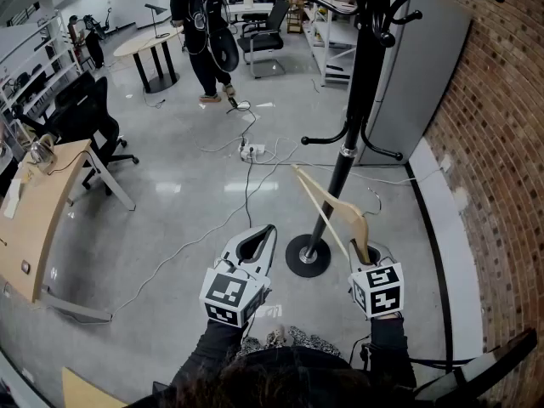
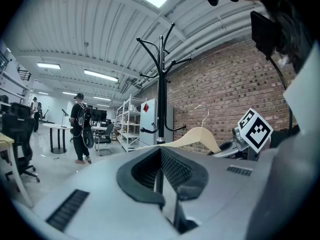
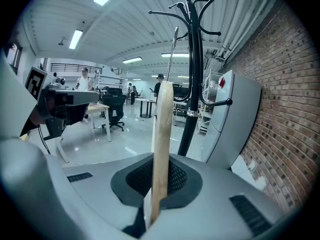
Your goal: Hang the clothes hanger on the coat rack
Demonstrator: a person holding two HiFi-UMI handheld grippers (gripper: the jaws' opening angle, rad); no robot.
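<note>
right tool (image 1: 364, 257) clamped shut on end of wooden hanger (image 3: 162, 144), held up beside coat rack (image 1: 361, 75) pole. hanger on no rack arm. left tool (image 1: 269, 230) closed, empty. judged left: raise, hook over arm, release.

Pale wooden clothes hanger (image 3: 162, 129): bare light wood, smooth, low sheen; its thin hook (image 3: 172, 54) is bright metal. Tall black metal coat rack (image 1: 365, 75): smooth painted tube, satin. Left gripper (image 2: 161, 151) and right gripper (image 3: 159, 159): grey matt moulded plastic shells, black ribbed pads inside the jaws. Grey floor (image 1: 170, 202): polished, glossy, mirrors the ceiling lights. Red brick wall (image 1: 501, 160), right of frame: rough, matt. Curved desk (image 1: 38, 211), left edge: pale wood-look top, smooth.
</note>
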